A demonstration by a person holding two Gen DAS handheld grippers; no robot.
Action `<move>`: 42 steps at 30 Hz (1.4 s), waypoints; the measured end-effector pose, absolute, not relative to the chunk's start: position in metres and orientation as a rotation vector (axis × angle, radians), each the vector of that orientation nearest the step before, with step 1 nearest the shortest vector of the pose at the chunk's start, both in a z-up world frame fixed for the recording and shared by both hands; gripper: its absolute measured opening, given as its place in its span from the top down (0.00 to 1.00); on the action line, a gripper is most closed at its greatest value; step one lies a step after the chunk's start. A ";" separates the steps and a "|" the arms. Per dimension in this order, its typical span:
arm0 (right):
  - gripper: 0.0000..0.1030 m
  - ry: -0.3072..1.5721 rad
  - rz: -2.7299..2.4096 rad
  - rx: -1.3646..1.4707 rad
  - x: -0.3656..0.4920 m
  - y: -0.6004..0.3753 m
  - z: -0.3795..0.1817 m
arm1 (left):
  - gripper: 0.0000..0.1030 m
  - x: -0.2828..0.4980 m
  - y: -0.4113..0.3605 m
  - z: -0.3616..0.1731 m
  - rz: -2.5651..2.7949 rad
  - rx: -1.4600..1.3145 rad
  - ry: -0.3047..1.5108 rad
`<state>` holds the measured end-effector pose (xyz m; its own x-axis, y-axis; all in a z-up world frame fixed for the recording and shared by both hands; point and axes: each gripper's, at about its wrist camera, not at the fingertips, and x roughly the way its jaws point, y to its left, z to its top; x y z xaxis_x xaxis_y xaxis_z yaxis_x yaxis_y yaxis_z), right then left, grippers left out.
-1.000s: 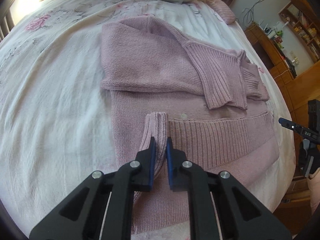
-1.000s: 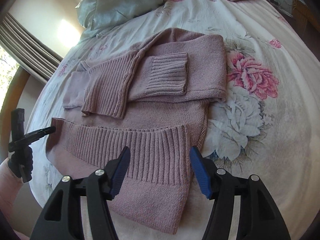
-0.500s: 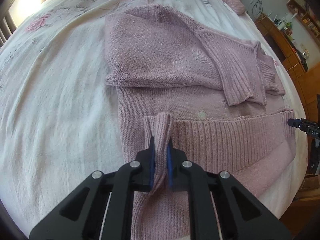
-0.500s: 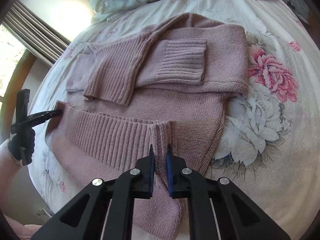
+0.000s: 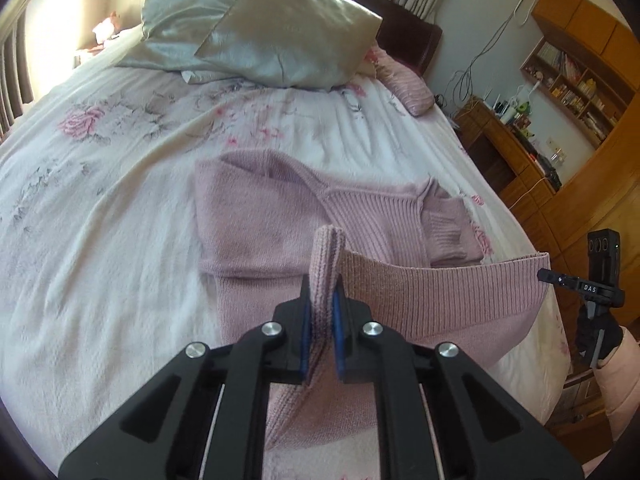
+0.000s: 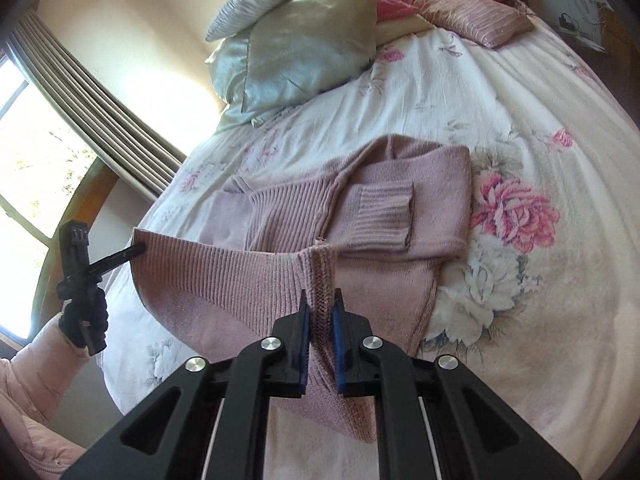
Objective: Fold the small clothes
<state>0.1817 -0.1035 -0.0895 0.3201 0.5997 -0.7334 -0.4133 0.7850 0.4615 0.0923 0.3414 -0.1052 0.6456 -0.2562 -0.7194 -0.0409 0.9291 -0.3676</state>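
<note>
A: The left gripper (image 5: 320, 316), seen from its own camera, is clamped on the ribbed hem (image 5: 440, 292) of the pink sweater (image 5: 280, 216); a pinch of knit stands up between the blue pads (image 5: 306, 332).

B: And the sweater itself?

A: It lies on the bed (image 5: 100, 220), on a white sheet with pink flowers. Both sleeves are folded across the chest. The hem is raised off the body and stretches to the right, where the right gripper (image 5: 548, 276) meets its far corner; a dark-gloved hand (image 5: 598, 336) with a pink cuff holds that tool. Grey-green pillows (image 5: 272, 36) sit at the head of the bed, and wooden shelves (image 5: 572, 80) stand along the right wall.

B: What does the right wrist camera show?

A: The right gripper (image 6: 320, 316) is likewise closed on the hem (image 6: 224, 272), gripping a bunched fold at its right end. The band runs left and up to the left gripper (image 6: 138, 248), whose tip touches the other corner; its fingers cannot be made out from here. A gloved hand (image 6: 84, 316) holds it, pink sleeve (image 6: 36, 372) below. The sweater (image 6: 400, 184) body rests on the bed (image 6: 540, 280) beside a big pink rose print (image 6: 516, 212). Curtains (image 6: 92, 108) hang by a window on the left, and pillows (image 6: 308, 32) are piled at the far end.
</note>
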 end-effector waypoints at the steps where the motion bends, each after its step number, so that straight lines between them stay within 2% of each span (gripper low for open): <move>1: 0.91 1.033 0.672 0.200 0.189 -0.102 -0.083 | 0.93 0.101 0.343 -0.101 -0.123 -0.370 0.847; 6: 0.91 0.961 0.640 0.172 0.236 -0.090 -0.060 | 0.93 0.154 0.348 -0.089 -0.077 -0.328 0.768; 10: 0.91 0.954 0.583 0.163 0.282 -0.078 -0.064 | 0.93 0.201 0.359 -0.097 -0.024 -0.343 0.749; 17: 0.91 1.116 0.454 0.175 0.348 -0.056 -0.137 | 0.89 0.255 0.362 -0.175 0.082 -0.346 0.993; 18: 0.91 1.137 0.438 0.166 0.350 -0.053 -0.147 | 0.88 0.255 0.363 -0.185 0.099 -0.341 1.016; 19: 0.90 1.155 0.426 0.150 0.352 -0.050 -0.156 | 0.81 0.253 0.365 -0.192 0.121 -0.335 1.037; 20: 0.86 1.167 0.411 0.130 0.352 -0.048 -0.163 | 0.75 0.250 0.368 -0.197 0.139 -0.335 1.053; 21: 0.83 1.177 0.395 0.113 0.352 -0.047 -0.167 | 0.74 0.246 0.373 -0.200 0.151 -0.342 1.060; 26: 0.59 1.170 0.374 0.121 0.335 -0.063 -0.165 | 0.65 0.218 0.389 -0.192 0.153 -0.371 1.046; 29: 0.57 1.170 0.403 0.187 0.311 -0.080 -0.162 | 0.61 0.189 0.384 -0.193 0.126 -0.371 1.082; 35: 0.55 1.271 0.465 0.312 0.235 -0.107 -0.182 | 0.61 0.121 0.367 -0.209 0.108 -0.368 1.138; 38: 0.56 1.344 0.481 0.293 0.206 -0.104 -0.203 | 0.61 0.106 0.355 -0.220 0.108 -0.332 1.163; 39: 0.60 1.359 0.491 0.284 0.201 -0.101 -0.209 | 0.61 0.104 0.353 -0.224 0.106 -0.332 1.171; 40: 0.78 1.370 0.499 0.284 0.197 -0.099 -0.214 | 0.61 0.102 0.351 -0.228 0.109 -0.340 1.178; 41: 0.90 1.382 0.478 0.271 0.195 -0.099 -0.217 | 0.61 0.102 0.350 -0.230 0.120 -0.346 1.181; 42: 0.91 1.382 0.466 0.274 0.195 -0.100 -0.217 | 0.61 0.101 0.350 -0.231 0.128 -0.353 1.178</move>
